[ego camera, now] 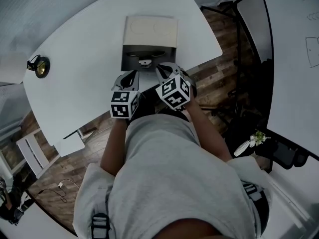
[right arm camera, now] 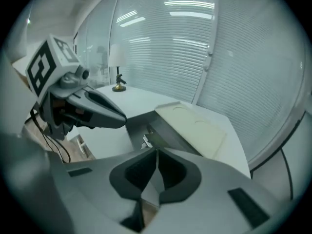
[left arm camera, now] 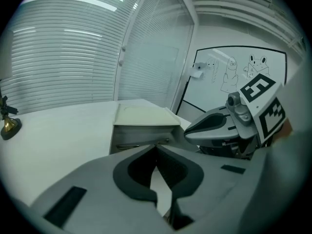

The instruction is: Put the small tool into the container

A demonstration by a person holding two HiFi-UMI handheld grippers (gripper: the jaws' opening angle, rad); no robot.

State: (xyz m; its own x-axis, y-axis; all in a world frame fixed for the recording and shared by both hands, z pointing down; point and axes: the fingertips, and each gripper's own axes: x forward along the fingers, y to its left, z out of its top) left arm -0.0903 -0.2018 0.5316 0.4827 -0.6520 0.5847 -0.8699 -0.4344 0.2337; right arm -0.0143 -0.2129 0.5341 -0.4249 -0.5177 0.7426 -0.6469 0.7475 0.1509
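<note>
**Head view: small tool (ego camera: 145,61) inside the container (ego camera: 127,54)**

The container stands open on the white surface (ego camera: 84,68). Left gripper view: the left hand-held gripper (left arm camera: 156,146) has its jaws pressed together, empty. Right gripper view: the right hand-held gripper (right arm camera: 156,152) is closed on nothing too, near the container's front.

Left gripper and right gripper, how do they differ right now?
In the head view the left gripper shows its marker cube nearly square, while the right gripper shows a cube rolled to a diamond. The right gripper also reaches slightly further toward the container than the left gripper. Both have jaws shut on nothing and point at the container.
</note>
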